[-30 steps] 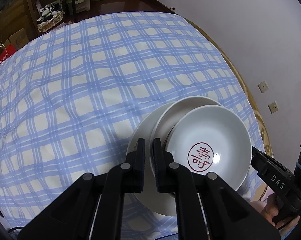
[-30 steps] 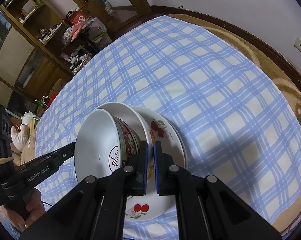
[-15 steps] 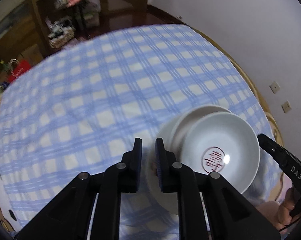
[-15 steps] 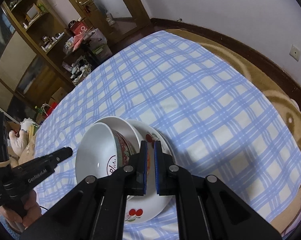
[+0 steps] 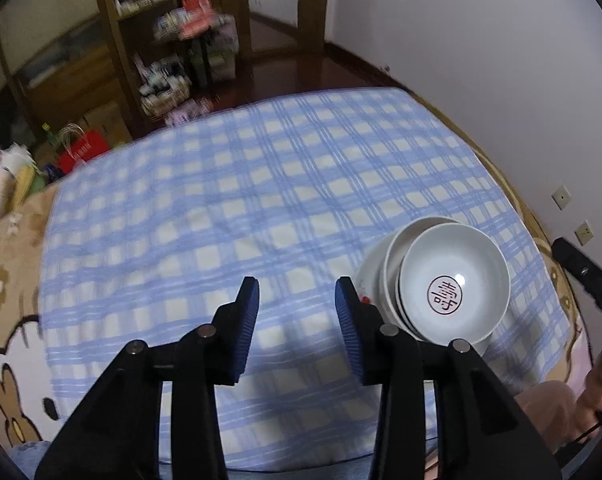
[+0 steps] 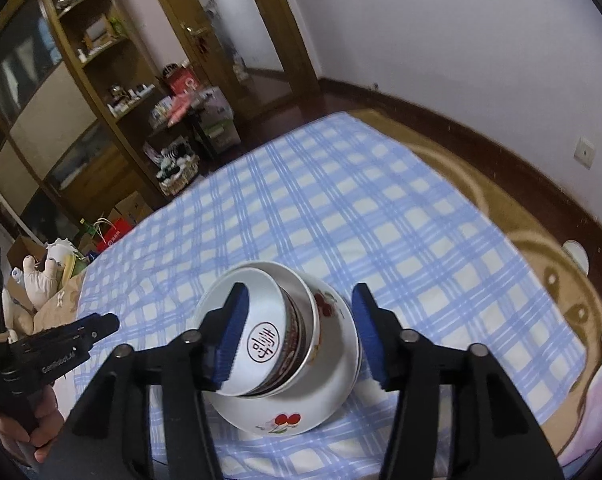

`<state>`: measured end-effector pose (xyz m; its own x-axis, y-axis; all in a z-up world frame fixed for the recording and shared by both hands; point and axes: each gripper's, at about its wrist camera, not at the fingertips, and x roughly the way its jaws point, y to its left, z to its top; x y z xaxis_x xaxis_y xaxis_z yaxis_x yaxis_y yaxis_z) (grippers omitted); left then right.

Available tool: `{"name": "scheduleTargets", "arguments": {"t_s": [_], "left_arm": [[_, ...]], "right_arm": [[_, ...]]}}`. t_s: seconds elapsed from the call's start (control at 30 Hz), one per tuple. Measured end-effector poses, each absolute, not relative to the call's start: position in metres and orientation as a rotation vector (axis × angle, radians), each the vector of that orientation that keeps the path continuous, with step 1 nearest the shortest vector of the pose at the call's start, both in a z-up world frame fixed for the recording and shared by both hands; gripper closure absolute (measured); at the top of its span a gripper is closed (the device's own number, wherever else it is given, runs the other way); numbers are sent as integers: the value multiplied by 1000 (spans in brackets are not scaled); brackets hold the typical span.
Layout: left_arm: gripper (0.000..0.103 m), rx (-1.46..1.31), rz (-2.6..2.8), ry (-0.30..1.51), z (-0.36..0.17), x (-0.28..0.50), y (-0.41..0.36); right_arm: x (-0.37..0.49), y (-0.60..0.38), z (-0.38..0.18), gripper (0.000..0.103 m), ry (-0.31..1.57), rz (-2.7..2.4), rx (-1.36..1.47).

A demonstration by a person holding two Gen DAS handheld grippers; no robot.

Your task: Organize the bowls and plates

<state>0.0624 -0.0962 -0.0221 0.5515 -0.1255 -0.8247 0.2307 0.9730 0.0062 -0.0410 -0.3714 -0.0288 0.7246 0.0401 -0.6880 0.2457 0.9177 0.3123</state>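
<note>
Here, a nested stack sits on a blue-checked cloth [image 6: 341, 208]: a white bowl with a red seal character [image 6: 257, 332] inside a second bowl [image 6: 307, 312], both on a cherry-patterned plate [image 6: 301, 412]; nothing is gripped. The right gripper [image 6: 299, 330] hangs just above with its fingers spread wide, the stack lying straight ahead between them; it looks the nearer one for any next move. The left gripper [image 5: 297, 312], fingers also spread and empty, has the stack off to its right, the plate's edge beside its right finger.
</note>
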Motion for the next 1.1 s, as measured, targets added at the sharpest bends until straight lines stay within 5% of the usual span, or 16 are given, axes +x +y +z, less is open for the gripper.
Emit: {"name": "scheduleTargets", "arguments": {"t_s": [0.07,0.13,0.3,0.6,1.1], "left_arm": [[53,129,-207,942,-14,52,-92],[31,124,-206,903,-4,40,-86],[10,80,-198,795,16,9,-71],[5,89,-129,583,28,-37,-50],[5,139,-175,535,-1,-48,-57]], "right_arm": [[-49,-369,-20,29,728,-122,381],[-57,-367,-12,16,700,-129,370],[-80,-361,4,0,626,-144,348],[-123,-342,21,0,489,-195,241],[-125,-327,-10,0,507,-194,187]]}}
